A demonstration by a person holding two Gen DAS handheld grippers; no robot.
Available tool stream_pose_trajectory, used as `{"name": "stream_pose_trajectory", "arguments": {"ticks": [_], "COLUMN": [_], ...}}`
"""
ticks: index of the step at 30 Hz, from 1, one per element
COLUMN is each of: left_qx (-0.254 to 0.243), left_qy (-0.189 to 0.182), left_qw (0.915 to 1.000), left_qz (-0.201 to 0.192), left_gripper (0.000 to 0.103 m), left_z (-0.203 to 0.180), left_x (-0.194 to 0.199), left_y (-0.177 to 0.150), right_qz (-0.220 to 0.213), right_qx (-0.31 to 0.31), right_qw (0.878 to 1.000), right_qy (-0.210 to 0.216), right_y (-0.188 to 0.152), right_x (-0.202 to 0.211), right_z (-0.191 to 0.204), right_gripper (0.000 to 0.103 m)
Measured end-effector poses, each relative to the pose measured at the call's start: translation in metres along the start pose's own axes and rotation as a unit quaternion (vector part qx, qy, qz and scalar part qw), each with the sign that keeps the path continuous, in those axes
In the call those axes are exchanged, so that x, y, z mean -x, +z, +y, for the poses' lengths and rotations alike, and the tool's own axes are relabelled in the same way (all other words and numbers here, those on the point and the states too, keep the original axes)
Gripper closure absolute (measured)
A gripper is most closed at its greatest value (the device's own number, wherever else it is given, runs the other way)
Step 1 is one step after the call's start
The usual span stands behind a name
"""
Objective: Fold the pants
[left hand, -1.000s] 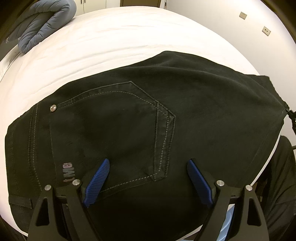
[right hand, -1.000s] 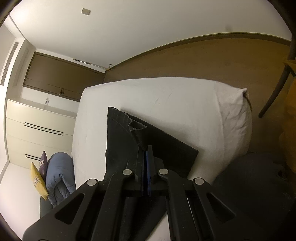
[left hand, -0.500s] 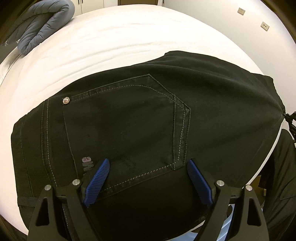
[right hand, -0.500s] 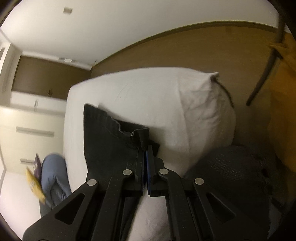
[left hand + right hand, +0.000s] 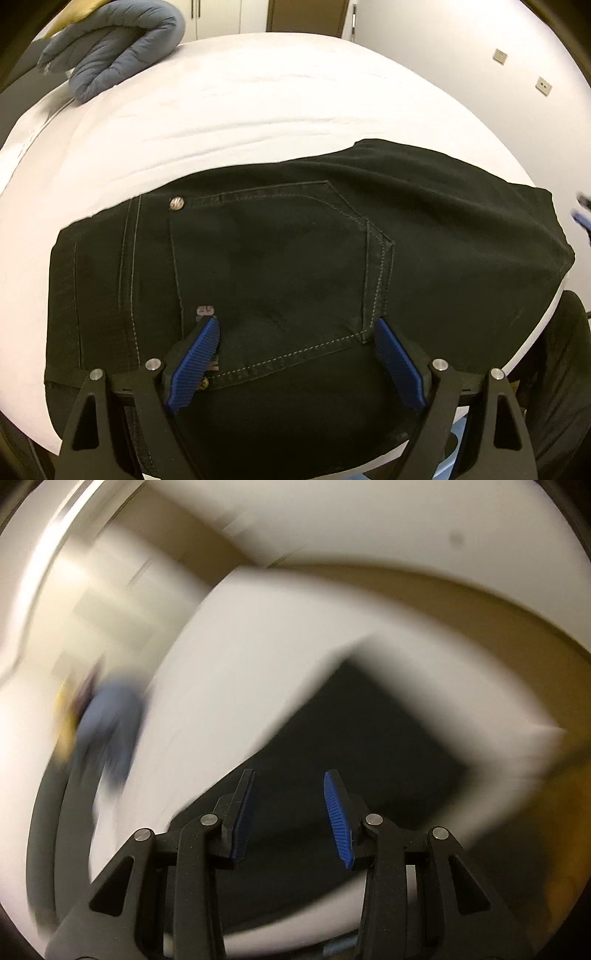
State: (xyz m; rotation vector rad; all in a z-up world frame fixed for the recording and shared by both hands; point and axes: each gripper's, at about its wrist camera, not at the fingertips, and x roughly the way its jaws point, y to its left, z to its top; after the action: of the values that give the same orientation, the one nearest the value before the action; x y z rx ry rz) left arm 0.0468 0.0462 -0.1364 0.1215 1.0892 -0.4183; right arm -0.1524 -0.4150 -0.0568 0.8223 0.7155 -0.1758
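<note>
Black pants lie folded on the white bed, back pocket up, near the front edge. My left gripper is open and empty, its blue pads spread just above the pocket's lower seam. In the blurred right wrist view the pants show as a dark patch on the bed. My right gripper is open and empty above them. Its blurred tip shows at the right edge of the left wrist view.
A folded blue-grey duvet lies at the bed's far left corner, also blurred in the right wrist view. White wall with sockets stands to the right. Wooden floor lies beyond the bed.
My right gripper has opened and let go of the pants' edge, and it is swinging fast. My left gripper has drawn back a little, staying open over the pocket.
</note>
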Motion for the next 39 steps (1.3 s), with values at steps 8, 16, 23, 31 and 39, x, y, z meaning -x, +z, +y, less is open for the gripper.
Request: {"name": "stream_pose_trajectory", "arguments": {"ticks": [8,16,23,31,39], "left_qx": [-0.023,-0.005,0.027,-0.043,-0.016], "left_qy": [0.021,0.025,0.018,0.034,0.015], "left_qw": [0.9995,0.9997,0.9982,0.9985,0.9986], "left_qz": [0.004,-0.006,-0.05,-0.007,-0.048], "left_gripper": [0.015,0.011,0.018,0.017,0.025], "left_z": [0.004,0.012,-0.001,-0.044,-0.041], "left_x": [0.003,0.01,0.037,0.013,0.04], "left_y": [-0.023,-0.044,-0.035,-0.05,-0.023], "right_qz": [0.219,0.238,0.244,0.284,0.263], "right_qx": [0.146,0.096,0.13,0.045,0.088], "right_qw": [0.957,0.964,0.954,0.948,0.959], "right_qy": [0.126,0.071,0.114,0.133,0.055], "right_y": [-0.038,-0.026,-0.033,-0.14,-0.129], "right_x": [-0.227,-0.336,-0.254,-0.185,-0.121], "right_z": [0.194,0.19,0.195,0.086,0.057], "right_gripper": [0.066,0.089,0.083,0.101,0.101]}}
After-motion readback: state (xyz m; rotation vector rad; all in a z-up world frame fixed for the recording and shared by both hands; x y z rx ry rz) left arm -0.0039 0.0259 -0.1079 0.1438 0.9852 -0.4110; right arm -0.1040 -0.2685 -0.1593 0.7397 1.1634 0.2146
